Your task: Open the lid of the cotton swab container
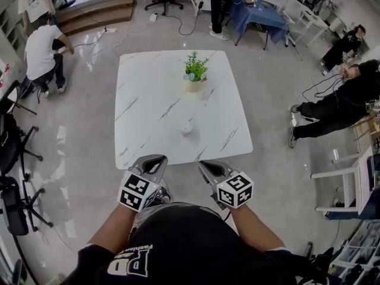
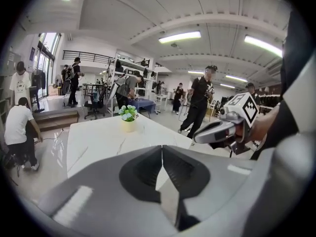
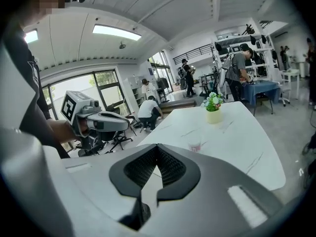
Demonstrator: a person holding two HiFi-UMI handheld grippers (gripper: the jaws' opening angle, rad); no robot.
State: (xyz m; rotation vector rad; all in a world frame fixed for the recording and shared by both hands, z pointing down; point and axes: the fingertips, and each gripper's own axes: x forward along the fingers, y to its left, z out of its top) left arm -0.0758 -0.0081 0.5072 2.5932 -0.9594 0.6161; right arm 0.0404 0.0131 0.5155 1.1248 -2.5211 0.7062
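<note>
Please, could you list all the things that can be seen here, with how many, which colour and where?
table: one, white marble, centre of the floor
plant: one, green in a pale pot, far half of the table
container: one, small and pale, lid on, near the table's middle
office chairs: at least two, black, left edge
white chair: one, right edge
blue table: one, far end of the room
crouching person: one, white shirt, left of the table
seated person: one, black clothes, right of the table
left hand-held gripper: one, grey, shut and empty, at the near table edge
right hand-held gripper: one, grey, shut and empty, beside it
</note>
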